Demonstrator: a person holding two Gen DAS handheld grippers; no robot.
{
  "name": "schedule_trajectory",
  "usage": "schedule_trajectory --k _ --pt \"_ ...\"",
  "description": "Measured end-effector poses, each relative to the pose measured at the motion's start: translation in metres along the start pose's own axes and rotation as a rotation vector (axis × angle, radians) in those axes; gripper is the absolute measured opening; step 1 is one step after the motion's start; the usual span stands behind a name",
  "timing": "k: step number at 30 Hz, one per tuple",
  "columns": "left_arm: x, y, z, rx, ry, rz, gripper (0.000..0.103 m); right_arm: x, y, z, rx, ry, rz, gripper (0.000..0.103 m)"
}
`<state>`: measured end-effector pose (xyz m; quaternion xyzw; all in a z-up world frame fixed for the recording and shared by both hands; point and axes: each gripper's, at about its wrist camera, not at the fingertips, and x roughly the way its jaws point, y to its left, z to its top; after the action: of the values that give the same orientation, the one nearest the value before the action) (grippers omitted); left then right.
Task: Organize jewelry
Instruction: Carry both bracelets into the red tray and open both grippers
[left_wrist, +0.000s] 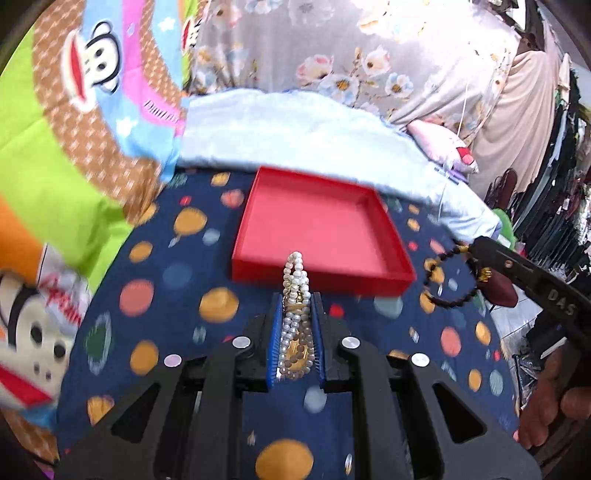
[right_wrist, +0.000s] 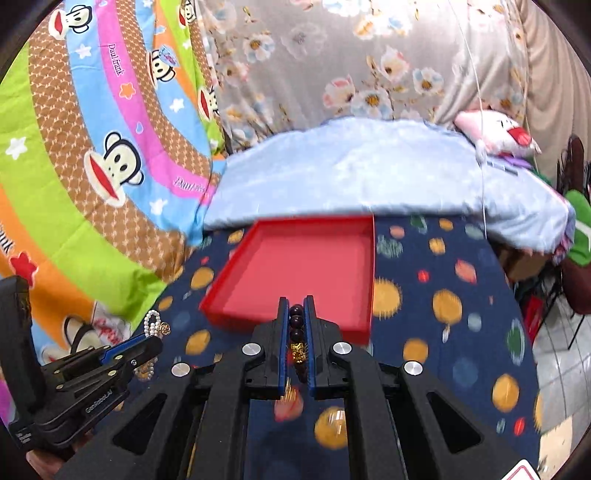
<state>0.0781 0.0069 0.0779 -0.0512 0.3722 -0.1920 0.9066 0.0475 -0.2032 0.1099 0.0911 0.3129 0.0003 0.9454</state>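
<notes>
A shallow red tray (left_wrist: 280, 264) lies on the navy spotted cloth, just ahead of both grippers; it also shows in the right wrist view (right_wrist: 258, 317). My left gripper (left_wrist: 295, 295) is shut on a white pearl bracelet (left_wrist: 295, 273) with gold pieces, held before the tray's near wall. My right gripper (right_wrist: 296, 300) is shut on a dark bead bracelet (right_wrist: 296, 332) with gold beads, near the tray's near edge. In the left wrist view the right gripper (left_wrist: 476, 247) shows at right with the dark bead bracelet (left_wrist: 443, 301) hanging. In the right wrist view the left gripper (right_wrist: 147, 341) shows at lower left with the pearls (right_wrist: 151, 321).
A light blue pillow (left_wrist: 295, 129) lies behind the tray. A colourful monkey-print blanket (left_wrist: 74, 129) is piled at left. A floral grey curtain (right_wrist: 332, 55) hangs behind. A pink plush toy (right_wrist: 495, 136) sits on the pillow's right end. The cloth's right edge drops to a tiled floor (right_wrist: 554, 350).
</notes>
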Motion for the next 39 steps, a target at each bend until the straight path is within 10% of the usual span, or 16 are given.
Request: schedule_trajectory --k 17,34,39 --pt "0.134 -0.019 0.115 0.076 -0.016 0.015 0.014 0.158 -0.026 0.081 0.04 0.087 0.012 0.007" --pt "0.242 -0.007 0.138 0.072 0.09 0.061 0.016 0.278 -0.052 0.08 -0.001 0.255 -0.097 0.017" --pt "0.244 -0.008 0.133 0.085 0.079 0.106 0.042 0.272 -0.06 0.085 -0.04 0.207 -0.159 0.035"
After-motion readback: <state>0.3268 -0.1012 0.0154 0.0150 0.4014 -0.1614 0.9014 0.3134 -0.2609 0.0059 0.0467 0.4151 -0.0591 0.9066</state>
